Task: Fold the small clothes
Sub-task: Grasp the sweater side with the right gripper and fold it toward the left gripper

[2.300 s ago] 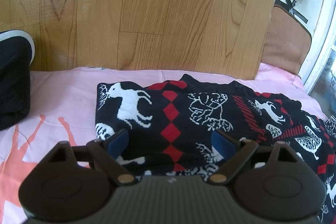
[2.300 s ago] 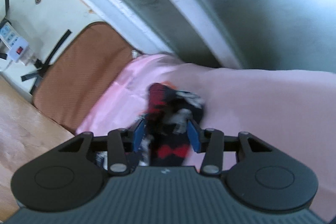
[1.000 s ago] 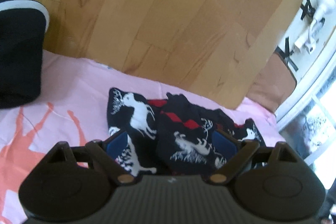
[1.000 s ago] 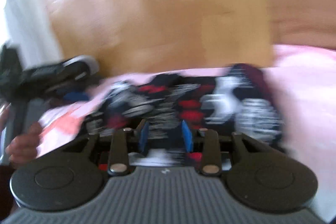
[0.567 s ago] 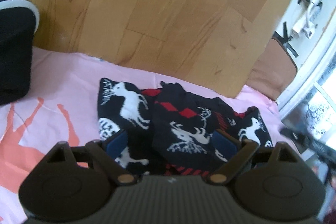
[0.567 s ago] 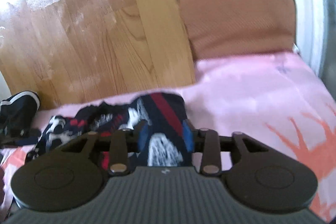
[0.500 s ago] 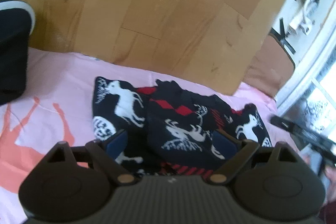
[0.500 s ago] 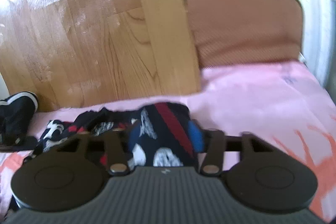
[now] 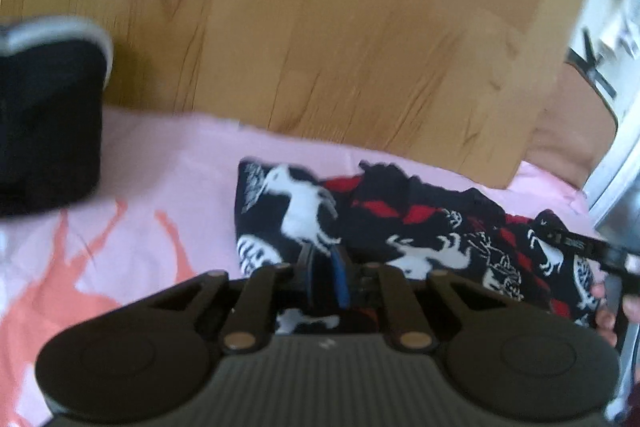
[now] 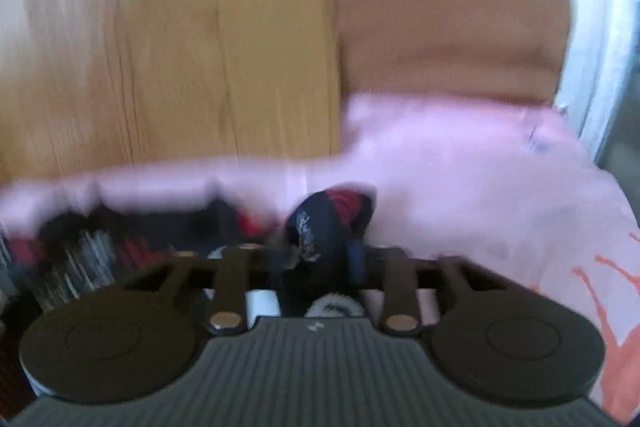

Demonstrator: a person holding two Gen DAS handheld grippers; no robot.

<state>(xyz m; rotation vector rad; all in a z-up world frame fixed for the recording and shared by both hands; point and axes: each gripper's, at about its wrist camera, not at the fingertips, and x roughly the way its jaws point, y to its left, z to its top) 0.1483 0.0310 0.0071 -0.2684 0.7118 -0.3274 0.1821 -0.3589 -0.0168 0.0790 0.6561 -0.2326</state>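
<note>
1. A pink sheet was spread below a wooden board.
2. A dark deer-patterned sweater was bunched on the sheet, toward four o'clock in the left view.
3. The left gripper was seen with jaws just closed tight on the sweater's near edge.
4. The right gripper, jaws just narrowed, was clamped on a sweater fold; blurred.

A navy sweater with white reindeer and red diamonds lies on a pink sheet printed with coral shapes.
</note>
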